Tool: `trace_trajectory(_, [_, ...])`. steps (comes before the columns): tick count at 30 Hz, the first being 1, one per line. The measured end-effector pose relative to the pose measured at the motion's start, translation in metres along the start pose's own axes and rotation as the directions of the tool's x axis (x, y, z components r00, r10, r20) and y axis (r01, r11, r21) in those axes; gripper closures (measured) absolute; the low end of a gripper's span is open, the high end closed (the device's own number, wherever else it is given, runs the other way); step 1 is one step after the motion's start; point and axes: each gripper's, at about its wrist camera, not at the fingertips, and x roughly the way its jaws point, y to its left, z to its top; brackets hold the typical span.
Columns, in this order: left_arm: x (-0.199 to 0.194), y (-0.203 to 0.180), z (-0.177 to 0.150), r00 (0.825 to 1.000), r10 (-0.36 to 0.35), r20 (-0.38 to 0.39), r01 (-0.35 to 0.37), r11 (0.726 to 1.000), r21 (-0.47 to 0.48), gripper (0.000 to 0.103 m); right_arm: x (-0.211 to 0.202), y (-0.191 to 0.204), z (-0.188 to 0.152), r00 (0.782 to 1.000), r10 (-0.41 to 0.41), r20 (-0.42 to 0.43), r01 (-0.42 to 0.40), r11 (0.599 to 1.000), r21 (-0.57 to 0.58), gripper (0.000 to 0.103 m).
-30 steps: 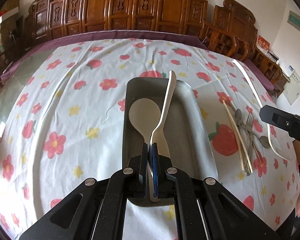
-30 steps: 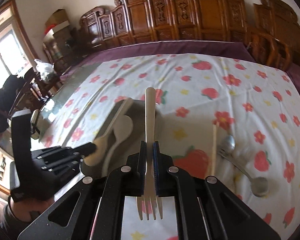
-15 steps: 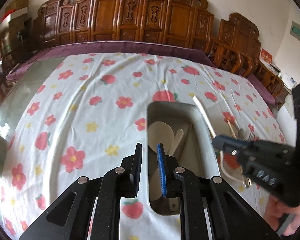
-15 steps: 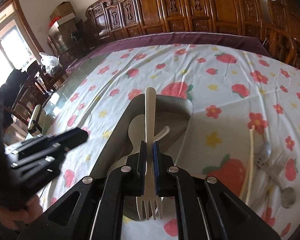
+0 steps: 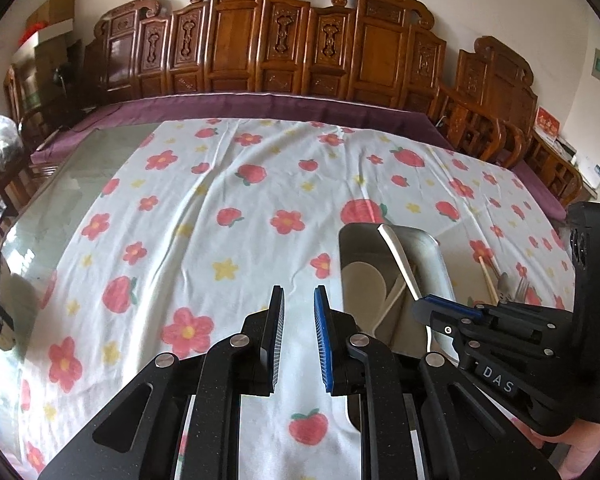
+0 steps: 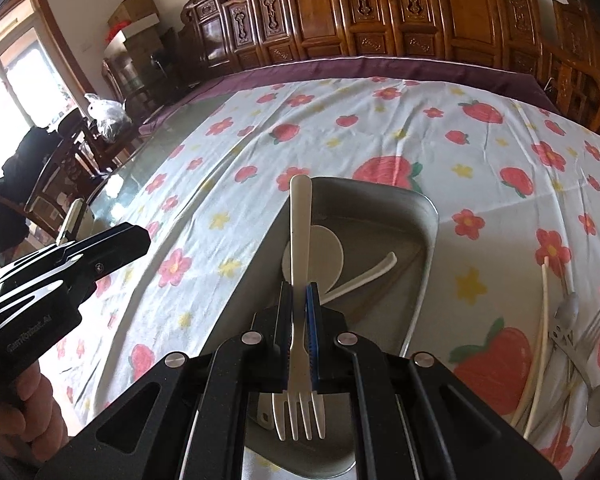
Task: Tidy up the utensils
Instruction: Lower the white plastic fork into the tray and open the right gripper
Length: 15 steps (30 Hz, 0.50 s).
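Found bare glass tabletop (image 5: pixel 60 184) at the far left, with the flowered cloth (image 5: pixel 220 200) spread over the rest. Saw the left gripper (image 5: pixel 298 292) poised above that cloth, just left of the metal tray (image 5: pixel 424 240) and clear of it. Noted its jaws as having just been opening, parted a little, with nothing between the pads. From the right wrist view, made out a person's hand (image 6: pixel 32 404) wrapped round the handle of that same gripper at the lower left edge. Further right, found the tray lying flat on the cloth, and inside it a white spoon (image 6: pixel 324 252), bowl toward the far end and curved handle running off to the right across the tray floor. Saw the right gripper (image 6: pixel 299 292) above the near part of the tray, clenched on a white fork (image 6: pixel 300 216) at its neck, tines pointing back toward the camera and handle reaching out over the spoon's bowl. Could not tell whether fork and spoon touched. Right of the tray, on the cloth beside a printed strawberry, found pale chopsticks (image 6: pixel 542 320) lying lengthwise, and just beyond them a loose heap of metal cutlery: a metal fork (image 6: pixel 592 332) and a metal spoon (image 6: pixel 598 398) crossed over each other, apart from the tray.
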Motion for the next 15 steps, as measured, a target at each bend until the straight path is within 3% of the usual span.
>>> trace_trajectory(6, [0.0,0.002,0.0,1.0,0.007,0.001,-0.007,1.0,0.002,0.089,0.001,0.003,-0.002,1.0,0.009,-0.014,-0.01,1.0,-0.024,0.094])
trace_trajectory(9, [0.0,0.001,0.0,1.0,0.008,0.0,-0.008,1.0,0.004,0.089,0.0,0.003,-0.003,1.0,0.019,-0.014,-0.019,0.999,-0.037,0.083])
trace_trajectory(15, [0.0,-0.001,-0.002,1.0,0.007,0.002,-0.007,1.0,0.017,0.089,-0.011,0.0,-0.006,1.0,0.015,-0.001,-0.015,0.999,-0.047,0.082])
